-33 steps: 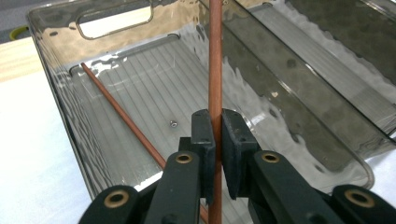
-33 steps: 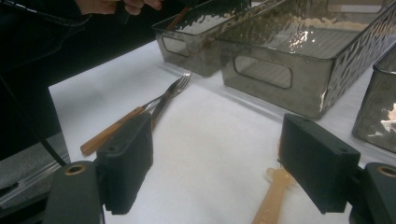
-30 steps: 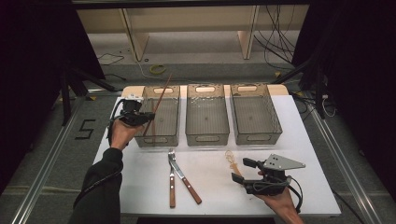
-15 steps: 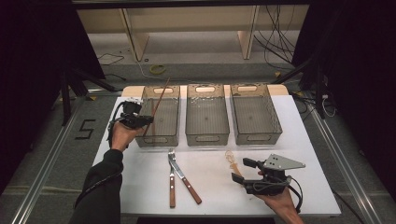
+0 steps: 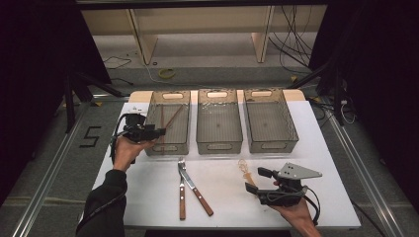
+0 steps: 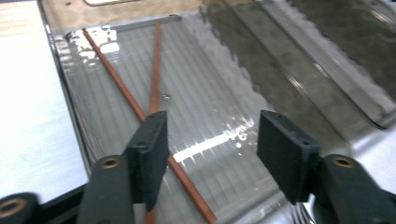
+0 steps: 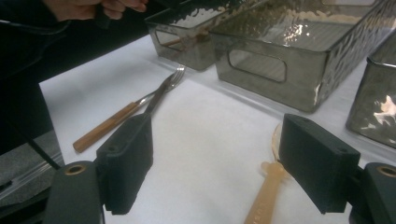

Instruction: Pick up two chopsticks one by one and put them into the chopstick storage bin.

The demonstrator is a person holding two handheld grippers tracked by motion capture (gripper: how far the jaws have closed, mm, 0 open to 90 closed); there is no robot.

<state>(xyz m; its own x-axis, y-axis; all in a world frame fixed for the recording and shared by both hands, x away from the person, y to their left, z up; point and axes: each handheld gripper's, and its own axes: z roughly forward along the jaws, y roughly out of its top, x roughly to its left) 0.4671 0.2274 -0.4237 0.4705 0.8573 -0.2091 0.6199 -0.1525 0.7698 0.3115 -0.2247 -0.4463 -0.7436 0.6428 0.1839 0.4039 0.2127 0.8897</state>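
Two reddish-brown chopsticks (image 6: 117,82) lie crossed on the floor of the left clear bin (image 5: 168,148); in the high view they show as thin sticks (image 5: 171,118). My left gripper (image 5: 159,132) hovers over that bin's front left corner. Its jaws have just been opening and stand open (image 6: 210,135) above the chopsticks, with nothing between them. My right gripper (image 5: 254,180) rests low near the table's front right, open (image 7: 215,154), with a pale wooden spoon (image 7: 267,192) lying on the table just beyond its right jaw (image 5: 245,170).
Two wooden-handled forks (image 5: 190,187) lie crossed at the front middle of the white table (image 5: 148,197), also seen from the right gripper (image 7: 140,105). A middle bin (image 5: 220,145) and a right bin (image 5: 271,144) stand behind them in a row.
The left gripper's jaws have opened and the chopstick it held slanting over the left bin now lies inside it. The left hand shifted slightly. The right gripper stayed still.
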